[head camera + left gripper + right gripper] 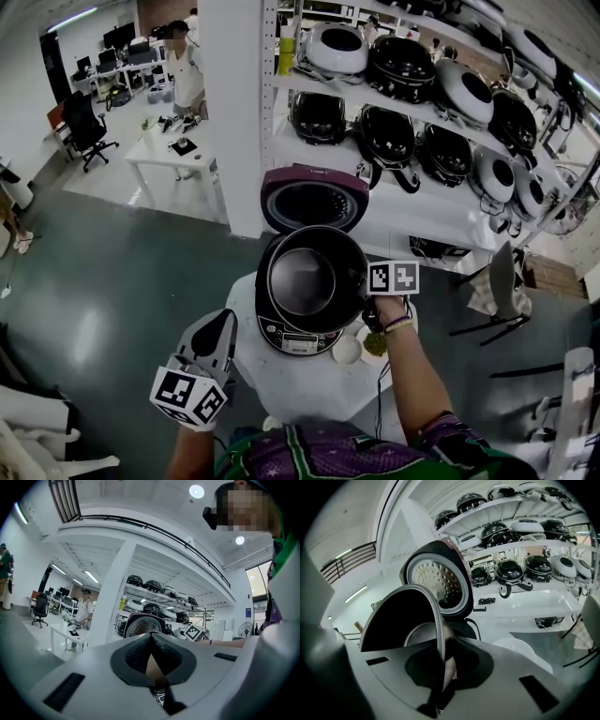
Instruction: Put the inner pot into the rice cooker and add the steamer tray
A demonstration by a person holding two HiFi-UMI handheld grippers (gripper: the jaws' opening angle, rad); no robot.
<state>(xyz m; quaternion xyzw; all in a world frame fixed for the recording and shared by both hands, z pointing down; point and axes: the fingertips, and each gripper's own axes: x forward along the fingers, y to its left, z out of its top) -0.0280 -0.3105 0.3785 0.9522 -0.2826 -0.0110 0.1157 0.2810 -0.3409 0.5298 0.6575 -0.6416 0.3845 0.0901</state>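
The black inner pot (302,279) hangs over the body of the rice cooker (292,339), whose maroon lid (314,199) stands open behind it. I cannot tell whether the pot rests inside. My right gripper (367,306) is shut on the pot's right rim. In the right gripper view the thin rim (437,625) runs between the closed jaws of that gripper (443,644), with the lid's metal inner plate (436,581) beyond. My left gripper (228,319) hovers at the table's left front, shut and empty. Its pads (140,651) meet at the tip. No steamer tray is identifiable.
The cooker stands on a small white table (309,380). A small white dish (347,350) and a bowl of green stuff (376,343) sit by its right front. White shelves (441,202) full of other cookers rise behind. A person (187,70) stands at a far table.
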